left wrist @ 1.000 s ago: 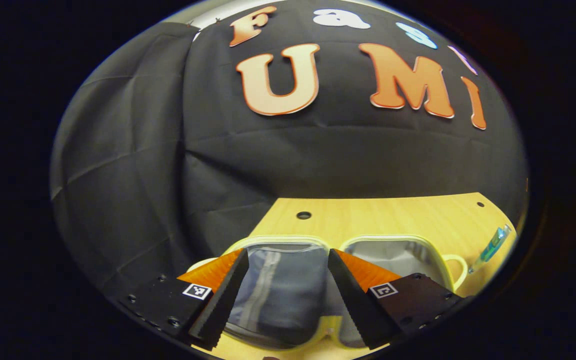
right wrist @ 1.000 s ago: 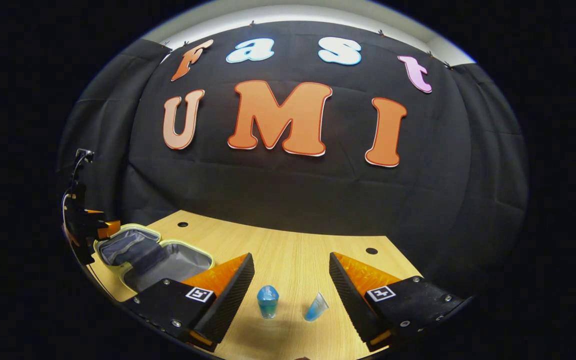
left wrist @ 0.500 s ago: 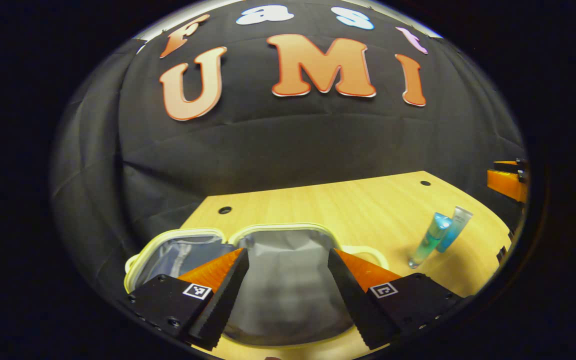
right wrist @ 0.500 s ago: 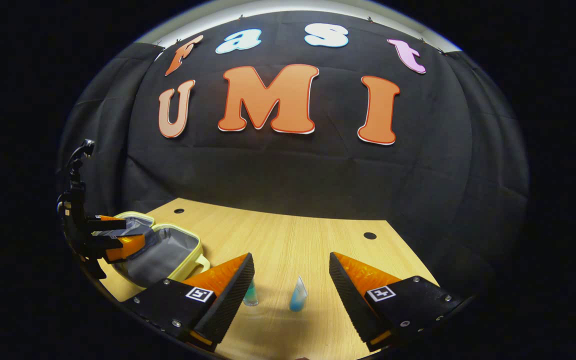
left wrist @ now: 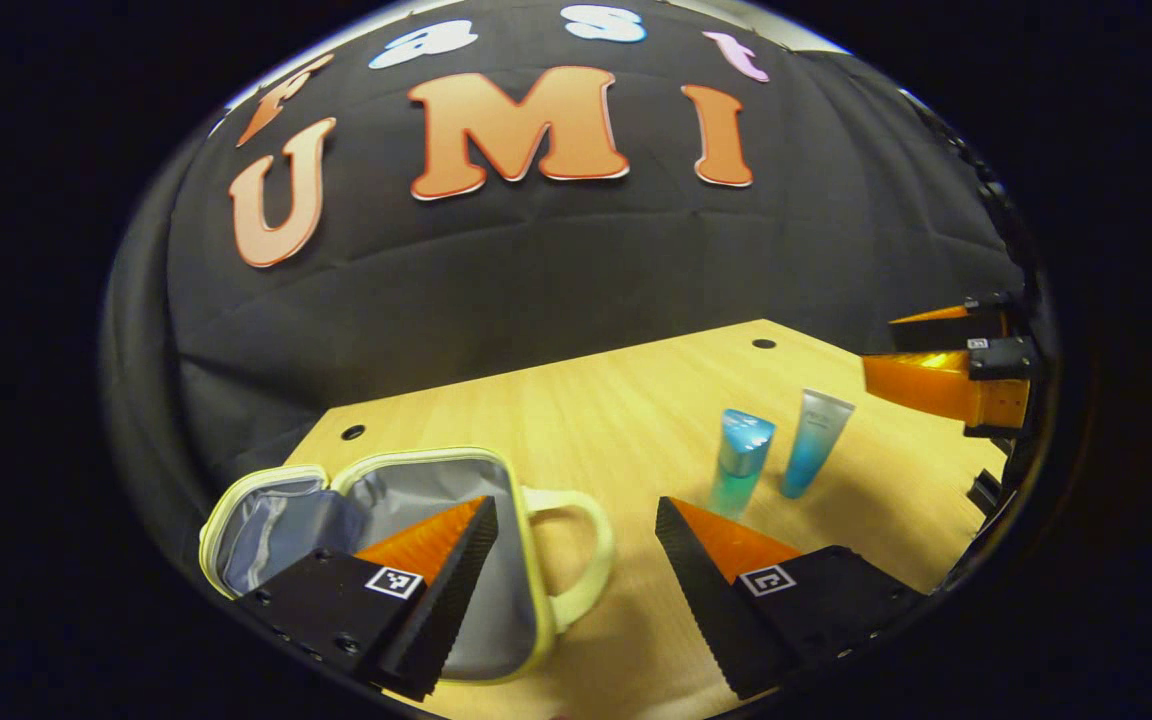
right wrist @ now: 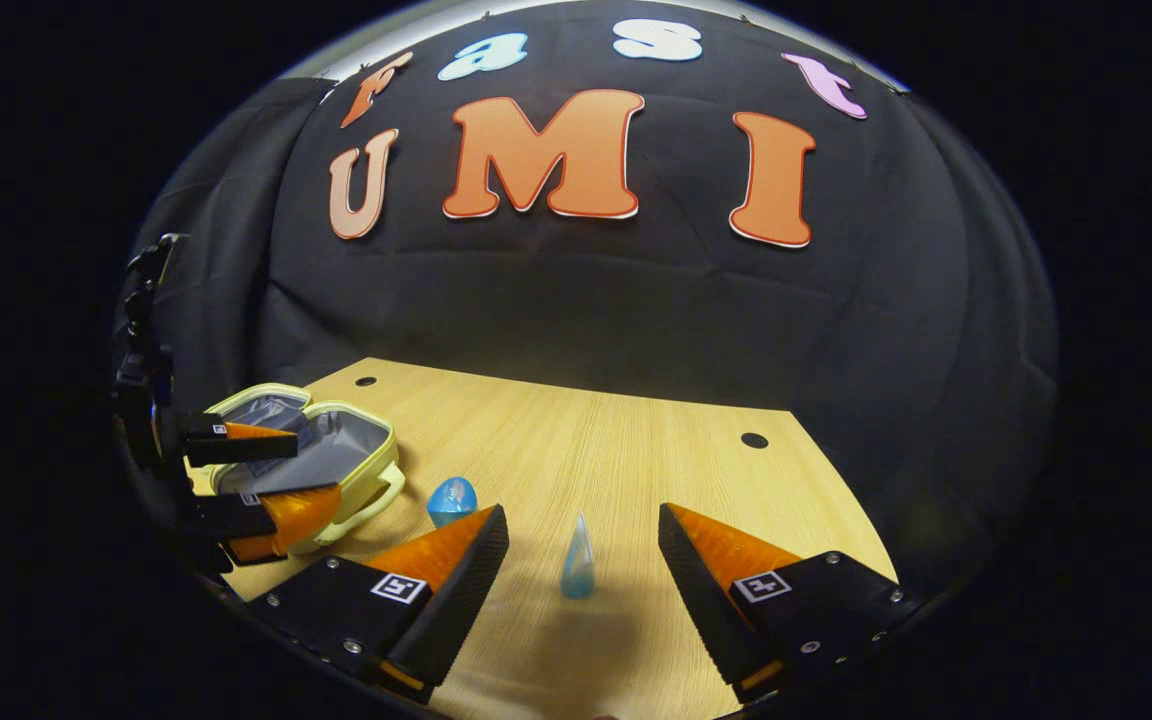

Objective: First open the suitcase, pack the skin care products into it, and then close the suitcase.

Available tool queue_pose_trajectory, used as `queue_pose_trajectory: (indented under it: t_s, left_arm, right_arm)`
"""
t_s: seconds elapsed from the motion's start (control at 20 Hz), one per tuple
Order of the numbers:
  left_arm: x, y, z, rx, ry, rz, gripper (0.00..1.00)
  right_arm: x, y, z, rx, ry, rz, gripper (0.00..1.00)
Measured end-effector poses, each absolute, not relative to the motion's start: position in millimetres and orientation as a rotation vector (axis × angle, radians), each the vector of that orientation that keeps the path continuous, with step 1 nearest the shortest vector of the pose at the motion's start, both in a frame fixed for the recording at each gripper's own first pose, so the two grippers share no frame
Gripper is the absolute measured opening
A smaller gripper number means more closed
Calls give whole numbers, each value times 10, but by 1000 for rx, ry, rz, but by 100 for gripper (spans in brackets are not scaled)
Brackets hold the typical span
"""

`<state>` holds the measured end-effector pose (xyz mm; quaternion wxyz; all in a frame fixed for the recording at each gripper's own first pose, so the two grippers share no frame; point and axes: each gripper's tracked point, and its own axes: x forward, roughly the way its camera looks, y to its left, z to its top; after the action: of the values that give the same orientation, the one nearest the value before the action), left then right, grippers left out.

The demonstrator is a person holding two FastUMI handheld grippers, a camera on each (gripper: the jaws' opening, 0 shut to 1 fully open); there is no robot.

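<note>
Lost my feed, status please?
Both grippers open, jaws empty. Suitcase open on table. Two tubes upright, unpacked. Path clear.

Both views are looking low across the table (left wrist: pixel 626 400) toward the booth's back wall, sharing the open suitcase (left wrist: pixel 406 500) (right wrist: pixel 336 450) and two tubes.

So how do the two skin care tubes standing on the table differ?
The teal tube has a rounded blue top and greener body; the clear-topped tube ends in a flat, pale crimped top over a blue lower part. The teal tube stands nearer the open suitcase. Both stand upright on the table, untouched.
</note>
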<state>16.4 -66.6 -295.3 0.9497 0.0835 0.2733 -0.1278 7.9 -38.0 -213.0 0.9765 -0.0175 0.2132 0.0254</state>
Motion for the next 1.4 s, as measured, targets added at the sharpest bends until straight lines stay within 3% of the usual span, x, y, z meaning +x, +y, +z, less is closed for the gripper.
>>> queue_pose_trajectory:
  t_s: [0.5, 0.7, 0.95, 1.2, 1.4]
  left_arm:
    - [205, -1574, -3549, 124, 584, -382, 99]
    - [385, -1712, -3801, 97, 597, -381, 88]
    - [500, -1873, -3981, 101, 600, -450, 54]
    - [556, -1923, -3992, 103, 584, -485, 42]
    - [558, -1894, -3972, 97, 586, -477, 41]
  right_arm:
    - [124, -388, -2565, -8, 508, 73, 96]
    - [122, -449, -2728, -18, 531, 72, 96]
    - [131, -463, -2956, -47, 572, 96, 96]
    - [166, -392, -3211, -50, 618, 132, 96]
    - [227, -283, -3347, -8, 634, 165, 89]
